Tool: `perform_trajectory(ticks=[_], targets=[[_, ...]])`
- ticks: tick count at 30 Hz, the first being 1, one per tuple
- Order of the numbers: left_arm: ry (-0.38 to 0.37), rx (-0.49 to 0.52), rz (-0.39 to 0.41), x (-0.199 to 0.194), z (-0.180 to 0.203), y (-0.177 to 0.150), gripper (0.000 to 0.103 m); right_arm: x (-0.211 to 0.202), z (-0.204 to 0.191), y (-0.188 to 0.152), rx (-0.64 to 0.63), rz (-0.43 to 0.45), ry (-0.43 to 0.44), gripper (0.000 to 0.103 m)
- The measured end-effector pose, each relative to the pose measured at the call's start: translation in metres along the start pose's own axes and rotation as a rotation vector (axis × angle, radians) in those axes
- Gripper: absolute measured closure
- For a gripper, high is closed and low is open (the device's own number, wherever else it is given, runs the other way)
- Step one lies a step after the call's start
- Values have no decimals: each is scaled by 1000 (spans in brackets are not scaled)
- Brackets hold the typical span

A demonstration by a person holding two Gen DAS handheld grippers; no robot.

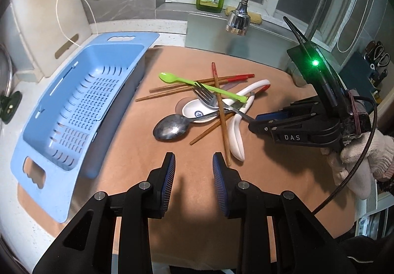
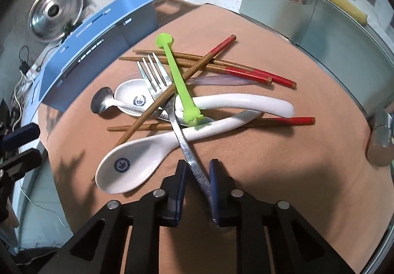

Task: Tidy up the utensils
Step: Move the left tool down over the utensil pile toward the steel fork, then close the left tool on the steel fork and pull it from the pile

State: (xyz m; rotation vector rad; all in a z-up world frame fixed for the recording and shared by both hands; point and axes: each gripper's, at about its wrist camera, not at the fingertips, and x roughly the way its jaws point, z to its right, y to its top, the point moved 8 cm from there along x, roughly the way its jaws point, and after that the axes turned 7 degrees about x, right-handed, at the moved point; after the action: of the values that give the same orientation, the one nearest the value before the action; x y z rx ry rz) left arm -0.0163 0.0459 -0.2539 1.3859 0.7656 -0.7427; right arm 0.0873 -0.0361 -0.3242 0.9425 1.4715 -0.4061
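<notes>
The fork (image 2: 157,79) lies on top of a pile of utensils in the middle of the tan mat (image 2: 283,175) covering the tabletop, its handle end reaching back between the fingers of the right hand-held gripper (image 2: 197,173). That gripper's fingers stand narrowly apart with the handle between them; the handle runs along the right pad, but whether it is clamped I cannot tell. The fork's long axis runs away from the right gripper, tines pointing toward the blue basket (image 1: 73,111) at the mat's left edge.

The fork crosses over two white spoons (image 2: 138,158), several chopsticks (image 2: 246,72) and a metal spoon (image 1: 172,127), with a green spoon (image 2: 177,81) lying alongside it, bowl toward the far edge.

The left hand-held gripper (image 1: 194,175) hangs over bare mat near the near edge, fingers wide apart and holding nothing, just short of the pile. The right gripper (image 1: 258,123) shows at the fork's handle end in the left wrist view too.
</notes>
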Motion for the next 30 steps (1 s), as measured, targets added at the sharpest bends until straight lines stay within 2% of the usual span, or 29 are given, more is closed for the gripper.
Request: perform_trajectory(ticks=[11,22,26,28,30], targets=[[-49,67,2,11,21,15,73,-9,10,-28,-2,-40,47,91],[-117,163,-23,29,58,26,73,-26,42,-70,-51,-99,34,93],[-145,214,-36,36,73,33,73,-32,55,-82,-93,-119,1,93],[-165,266,-45,42,86,43,73,-36,65,-84,-85,-114,-48,90],[-175,319,-47,48,97,52,73,-43,74,-86,-40,-95,-60,83]])
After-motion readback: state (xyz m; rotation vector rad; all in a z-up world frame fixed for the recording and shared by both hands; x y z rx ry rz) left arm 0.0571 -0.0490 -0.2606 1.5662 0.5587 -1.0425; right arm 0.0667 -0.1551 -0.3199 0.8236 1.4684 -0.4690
